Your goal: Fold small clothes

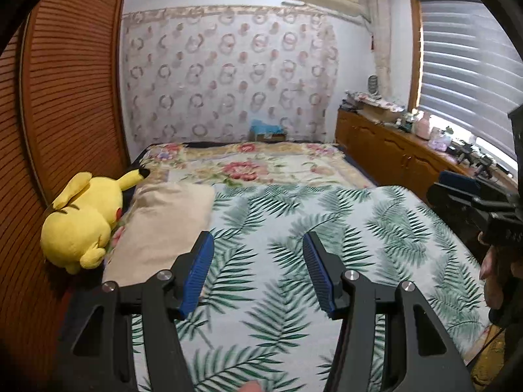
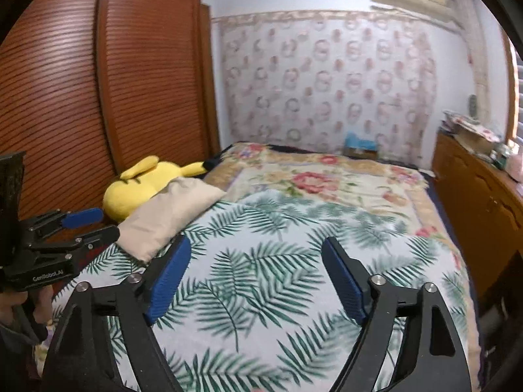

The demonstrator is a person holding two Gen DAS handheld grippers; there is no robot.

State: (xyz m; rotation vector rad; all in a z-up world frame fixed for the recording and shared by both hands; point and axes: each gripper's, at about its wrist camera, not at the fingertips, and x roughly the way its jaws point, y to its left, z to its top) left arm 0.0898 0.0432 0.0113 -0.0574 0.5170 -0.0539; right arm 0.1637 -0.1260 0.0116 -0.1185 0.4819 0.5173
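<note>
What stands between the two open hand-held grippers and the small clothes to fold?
That cannot be judged: no small garment shows in either view. Below the left hand-held gripper and the right hand-held gripper, both open, lies only the palm-leaf cover. The beige pillow and yellow plush toy lie at its left edge.

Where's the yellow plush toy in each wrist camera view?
Left wrist: plush at left edge, beside the beige pillow.
Right wrist: plush left of centre, partly behind the pillow.
Shared landmark: the louvered wooden door behind it.
</note>
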